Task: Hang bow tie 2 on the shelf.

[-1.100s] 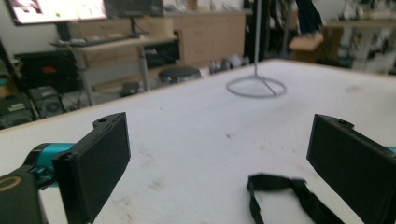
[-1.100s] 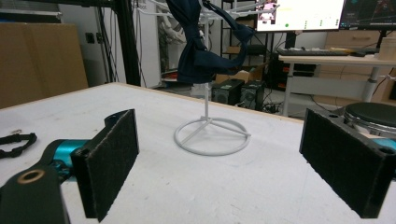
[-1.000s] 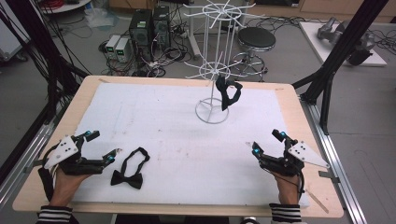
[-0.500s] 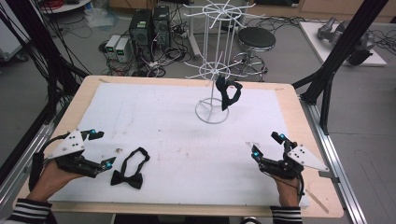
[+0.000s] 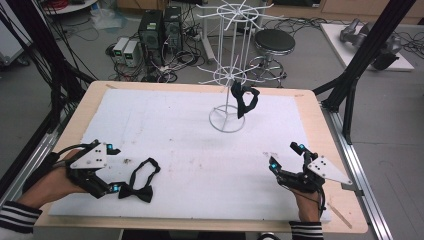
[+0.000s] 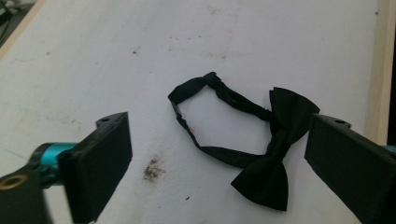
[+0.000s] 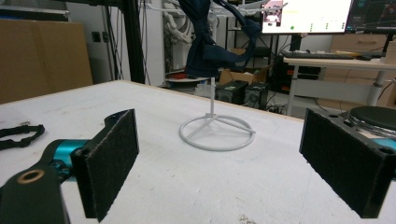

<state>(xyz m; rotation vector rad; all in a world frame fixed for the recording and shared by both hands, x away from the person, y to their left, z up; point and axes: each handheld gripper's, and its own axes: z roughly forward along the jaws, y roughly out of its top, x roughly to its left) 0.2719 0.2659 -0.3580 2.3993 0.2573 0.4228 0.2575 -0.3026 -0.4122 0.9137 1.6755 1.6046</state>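
On the white table [image 5: 190, 145] stands a wire rack [image 5: 227, 75] with a bow tie [image 5: 245, 100]. Near the front-left corner, the left gripper [image 5: 114, 167], jaws spread and just narrowing, hovers beside a black bow tie [image 6: 261, 154]; the right gripper [image 5: 286, 156] gapes empty.

A black fabric bow tie with a thin adjustable neck strap [image 5: 138, 182] lies flat on the white padded table cover, near its front left corner. In the left gripper view the bow tie [image 6: 275, 149] has its knotted bow part tilted, one wing pointing toward the table's near edge, and the strap forms a closed, slightly crumpled loop spread beside it.
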